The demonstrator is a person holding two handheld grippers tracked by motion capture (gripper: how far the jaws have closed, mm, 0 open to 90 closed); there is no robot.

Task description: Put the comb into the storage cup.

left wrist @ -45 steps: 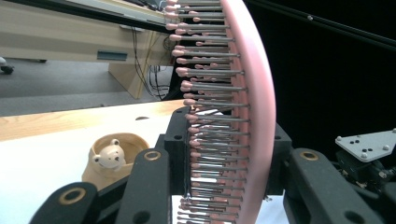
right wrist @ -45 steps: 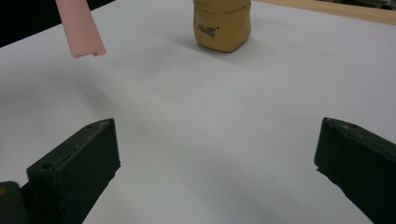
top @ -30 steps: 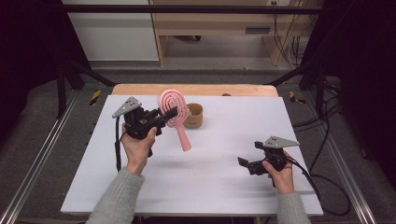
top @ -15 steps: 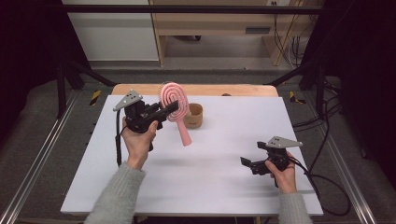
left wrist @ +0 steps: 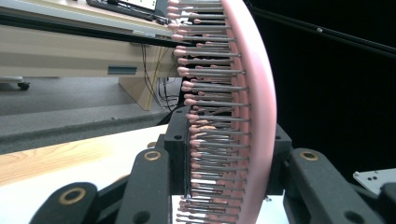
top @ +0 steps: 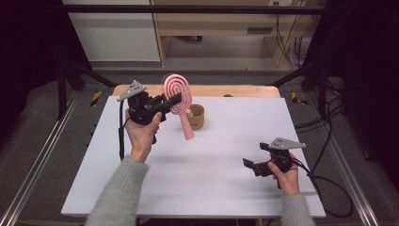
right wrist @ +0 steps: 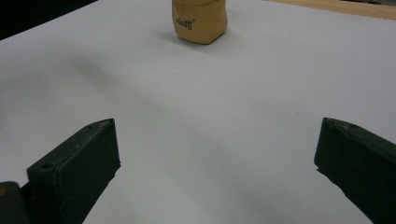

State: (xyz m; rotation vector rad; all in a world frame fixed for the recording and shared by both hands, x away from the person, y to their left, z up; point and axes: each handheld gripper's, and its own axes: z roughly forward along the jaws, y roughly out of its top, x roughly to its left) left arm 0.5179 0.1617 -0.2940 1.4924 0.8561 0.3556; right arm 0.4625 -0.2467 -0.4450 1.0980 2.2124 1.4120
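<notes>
Pink hairbrush [top: 178,96] clamped in left hand-held gripper [top: 165,103] has risen; right hand-held gripper [top: 250,165] open, unmoved

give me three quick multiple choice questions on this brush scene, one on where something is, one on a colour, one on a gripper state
1. Where does the brown cup stand?
A. on the white table, behind the brush handle
B. on the floor
C. between the right gripper's jaws

2. What colour is the hairbrush?
A. blue
B. pink
C. black

3. How is the right gripper?
A. shut on the cup
B. shut on the brush
C. open, holding nothing

Answers: 1 A, the high view shows the cup on the table past the handle. 2 B, head and handle are pink; the left gripper clamps the head. 3 C, the right gripper view shows its jaws wide apart over bare table.
</notes>
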